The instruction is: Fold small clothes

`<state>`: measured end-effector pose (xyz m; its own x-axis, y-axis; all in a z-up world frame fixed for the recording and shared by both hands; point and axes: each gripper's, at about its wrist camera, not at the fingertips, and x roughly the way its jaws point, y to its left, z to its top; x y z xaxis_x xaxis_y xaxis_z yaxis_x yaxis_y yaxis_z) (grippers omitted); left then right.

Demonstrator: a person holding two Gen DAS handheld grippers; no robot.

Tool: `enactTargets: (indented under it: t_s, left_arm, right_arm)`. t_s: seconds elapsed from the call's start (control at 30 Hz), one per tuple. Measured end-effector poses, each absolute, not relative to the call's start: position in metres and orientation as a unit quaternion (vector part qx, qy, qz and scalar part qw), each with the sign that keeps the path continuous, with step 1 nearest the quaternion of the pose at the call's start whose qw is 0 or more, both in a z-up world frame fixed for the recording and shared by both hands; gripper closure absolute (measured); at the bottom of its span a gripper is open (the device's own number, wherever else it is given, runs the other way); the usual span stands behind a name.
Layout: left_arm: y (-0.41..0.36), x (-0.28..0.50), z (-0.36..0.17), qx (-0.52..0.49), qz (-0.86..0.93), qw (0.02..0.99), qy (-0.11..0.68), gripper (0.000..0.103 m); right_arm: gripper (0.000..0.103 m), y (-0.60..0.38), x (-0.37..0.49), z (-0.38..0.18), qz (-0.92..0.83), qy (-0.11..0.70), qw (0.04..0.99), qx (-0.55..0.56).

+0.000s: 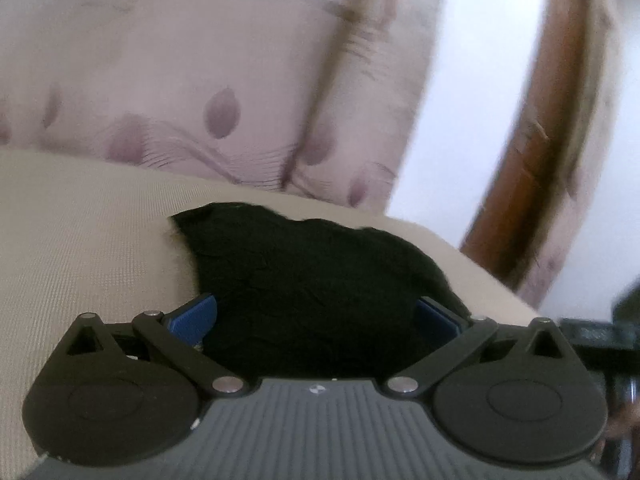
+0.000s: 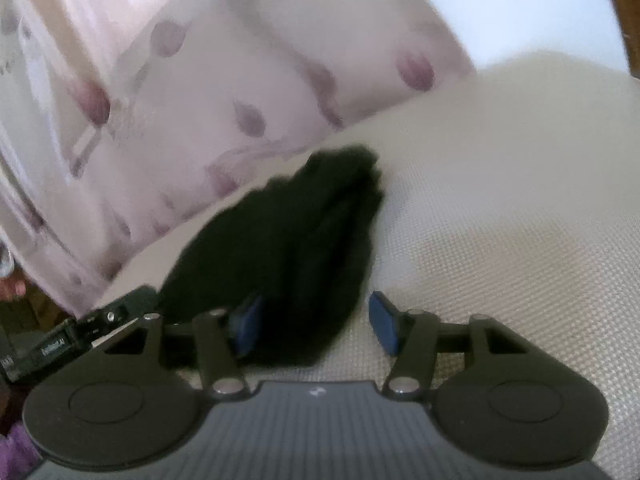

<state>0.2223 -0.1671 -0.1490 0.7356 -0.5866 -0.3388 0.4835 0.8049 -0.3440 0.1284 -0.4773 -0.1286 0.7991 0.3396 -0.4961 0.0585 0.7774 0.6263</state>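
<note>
While both views were blurred by motion, the main items could be made out. On the left, the beige cover (image 1: 80, 240) carried a weave pattern and bore the black cloth (image 1: 312, 280), which lay bunched and creased on it. The left gripper (image 1: 316, 318) was low over the near edge of that cloth; its blue pads (image 1: 192, 320) stood wide apart, one on each side of the fabric, and the cloth filled the gap between them. Whether either pad touched the fabric could not be told. Behind the cover hung a pale curtain (image 1: 180, 80) with purple flower prints; to its right was a white wall (image 1: 472, 100), then a brown wooden frame (image 1: 552, 140).

The right wrist view showed the left gripper's black body (image 2: 80, 340) at the left edge, close against the cloth (image 2: 288, 248). That cloth ran in a gathered heap away from the camera, on the cover (image 2: 500, 220) and near the curtain (image 2: 180, 100). The right gripper (image 2: 314, 322) was spread: its left pad (image 2: 246, 326) sat against the cloth's near end, while the right pad (image 2: 384, 322) stood apart from it over bare cover.
</note>
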Motion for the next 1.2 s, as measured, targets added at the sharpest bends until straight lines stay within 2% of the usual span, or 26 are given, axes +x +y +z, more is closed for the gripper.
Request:
enactTargets:
  t_s: [0.1,0.27,0.43,0.57,0.63,0.67,0.7,0.9,0.97,1.07,1.13,1.2]
  left_arm:
    - [-0.149,0.239,-0.157,-0.192,-0.271,0.909,0.252,0.0]
    - [-0.13,0.253,-0.164,-0.259,-0.237,0.897,0.27,0.0]
    - [-0.139,0.25,-0.159,-0.229,-0.248,0.905,0.26,0.0]
    - [-0.148,0.245,-0.156,-0.195,-0.261,0.913,0.245,0.0]
    - [-0.153,0.245,-0.155,-0.184,-0.265,0.915,0.242,0.0]
    - [-0.153,0.244,-0.154,-0.181,-0.266,0.916,0.241,0.0]
    - [-0.154,0.243,-0.154,-0.179,-0.267,0.916,0.24,0.0]
    - [-0.153,0.245,-0.156,-0.188,-0.267,0.913,0.244,0.0]
    - [-0.153,0.246,-0.157,-0.19,-0.266,0.913,0.244,0.0]
    - [-0.153,0.245,-0.156,-0.189,-0.268,0.913,0.243,0.0]
    - [-0.154,0.244,-0.156,-0.186,-0.268,0.913,0.243,0.0]
    - [-0.154,0.245,-0.156,-0.186,-0.272,0.913,0.242,0.0]
  right_arm:
    - [0.044,-0.483,0.118,-0.122,0.061,0.265,0.904,0.331]
    - [0.044,-0.475,0.136,-0.118,0.077,0.269,0.906,0.319]
    - [0.044,-0.461,0.179,-0.116,0.066,0.293,0.916,0.266]
    - [0.044,-0.477,0.221,-0.124,0.046,0.31,0.905,0.287]
    - [0.05,-0.481,0.236,-0.132,0.057,0.314,0.898,0.303]
    - [0.069,-0.48,0.242,-0.136,0.066,0.32,0.896,0.301]
    - [0.079,-0.476,0.248,-0.139,0.072,0.331,0.894,0.294]
    - [0.081,-0.466,0.24,-0.138,0.127,0.32,0.891,0.297]
    - [0.08,-0.475,0.241,-0.146,0.085,0.337,0.898,0.271]
    - [0.075,-0.49,0.241,-0.15,0.103,0.331,0.882,0.318]
    - [0.064,-0.491,0.241,-0.138,0.095,0.315,0.894,0.305]
    - [0.047,-0.493,0.246,-0.126,0.087,0.304,0.905,0.286]
